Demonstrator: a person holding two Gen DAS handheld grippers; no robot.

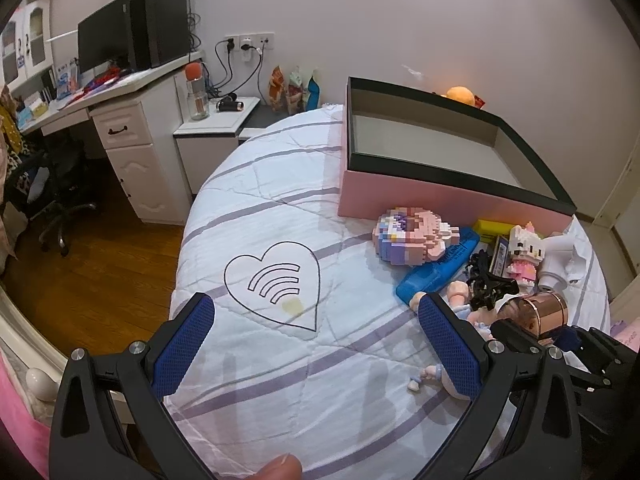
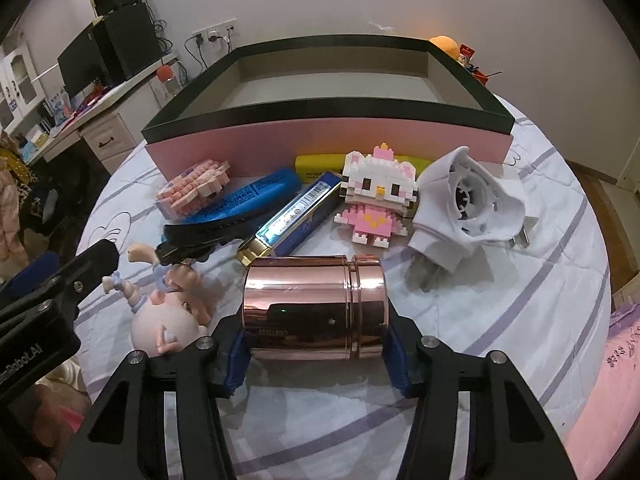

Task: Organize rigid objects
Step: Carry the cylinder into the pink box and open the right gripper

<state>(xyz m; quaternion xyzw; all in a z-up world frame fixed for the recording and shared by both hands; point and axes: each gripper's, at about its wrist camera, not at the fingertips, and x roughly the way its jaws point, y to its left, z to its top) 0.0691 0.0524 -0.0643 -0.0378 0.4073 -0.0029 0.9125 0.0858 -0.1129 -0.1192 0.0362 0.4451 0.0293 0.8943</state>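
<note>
Right tool (image 2: 316, 344) clamped endwise on shiny rose-gold metal cylinder (image 2: 316, 308) lying on bed near pink black-rimmed box (image 2: 328, 146); slick ends could slip out when lifted.

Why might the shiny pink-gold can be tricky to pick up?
The rose-gold canister lies on its side on the quilt, so it could roll if nudged. Its mirror-smooth wall may slip; the right gripper grips it across its flat ends. It looks stiff, and the lid seam suggests it might come apart.
</note>
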